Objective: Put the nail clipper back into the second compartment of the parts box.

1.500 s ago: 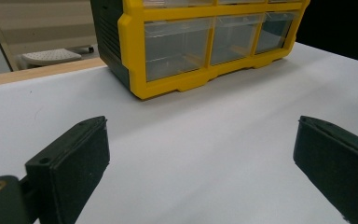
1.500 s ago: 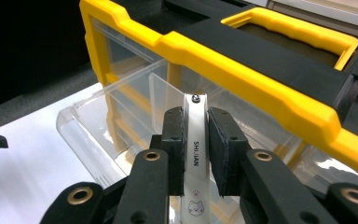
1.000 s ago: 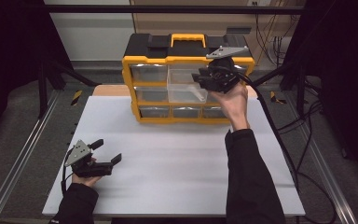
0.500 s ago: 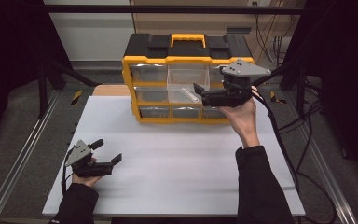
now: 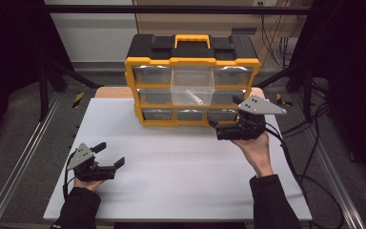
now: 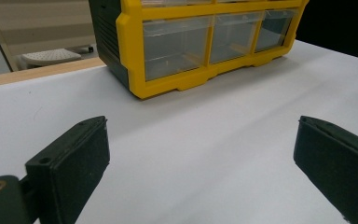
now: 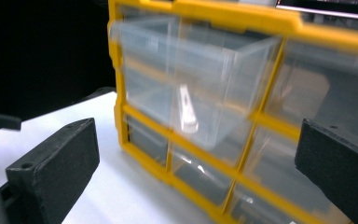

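Drawer (image 5: 192, 86): pulled out toward the person.
Small white part (image 5: 193, 97) inside: long axis apparently diagonal.
Right tongs (image 5: 215, 128): just released, empty.
Left tongs (image 5: 109, 154): released, empty.

Yellow-black organiser (image 5: 193, 59), clear drawers (image 5: 192, 86); white table (image 5: 181, 162); black fingers (image 6: 70, 163), grey plate (image 5: 261, 105).

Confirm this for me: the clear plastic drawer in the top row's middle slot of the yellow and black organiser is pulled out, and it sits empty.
Not quite. The clear plastic drawer in the yellow and black organiser is indeed pulled out of the top row's middle slot, but it is not empty: a small white piece lies inside. The right gripper view shows it through the drawer's front.
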Available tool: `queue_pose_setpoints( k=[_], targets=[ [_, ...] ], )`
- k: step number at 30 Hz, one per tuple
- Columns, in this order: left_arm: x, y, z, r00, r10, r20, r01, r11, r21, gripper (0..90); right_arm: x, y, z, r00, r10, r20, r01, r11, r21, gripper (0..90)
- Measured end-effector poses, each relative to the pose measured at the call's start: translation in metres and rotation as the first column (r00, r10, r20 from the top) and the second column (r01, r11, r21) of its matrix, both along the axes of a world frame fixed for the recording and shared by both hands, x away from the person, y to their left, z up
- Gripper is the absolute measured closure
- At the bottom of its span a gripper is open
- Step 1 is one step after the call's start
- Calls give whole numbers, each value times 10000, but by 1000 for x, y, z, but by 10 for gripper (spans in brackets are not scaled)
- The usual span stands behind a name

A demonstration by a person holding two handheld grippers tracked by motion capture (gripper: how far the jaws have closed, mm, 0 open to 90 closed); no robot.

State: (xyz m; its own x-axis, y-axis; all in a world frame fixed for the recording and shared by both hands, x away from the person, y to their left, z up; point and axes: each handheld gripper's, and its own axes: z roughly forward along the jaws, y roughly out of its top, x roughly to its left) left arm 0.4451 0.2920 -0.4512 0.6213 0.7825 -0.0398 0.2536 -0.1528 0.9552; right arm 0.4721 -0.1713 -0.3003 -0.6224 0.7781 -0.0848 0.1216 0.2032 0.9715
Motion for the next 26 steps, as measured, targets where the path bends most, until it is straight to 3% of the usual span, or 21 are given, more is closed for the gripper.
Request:
queue_pose_setpoints(
  k=[5, 8, 14, 21, 26],
  targets=[
    [0, 0, 0, 10000, -28, 24, 28, 10000, 78, 33, -8, -8, -33, 9992, 234, -322, -235, 9997, -23, 7],
    [0, 0, 0, 10000, -41, -6, 41, 9999, 94, 33, -12, -18, -53, 9963, 410, -760, -379, 9984, 428, 6],
    [0, -1, -1, 10000, -82, -26, 83, 9999, 129, 33, -20, -36, -87, 9954, 455, -844, -378, 9952, 902, 7],
    [0, -2, 0, 10000, -73, 8, 73, 9999, 134, 33, -28, -49, -119, 9920, 302, -1229, -229, 9979, 601, 6],
    [0, -3, -1, 9999, -105, 9, 105, 9999, 131, 33, -30, -58, -132, 9900, 410, -1350, -253, 9929, 1163, 6]
  ],
)
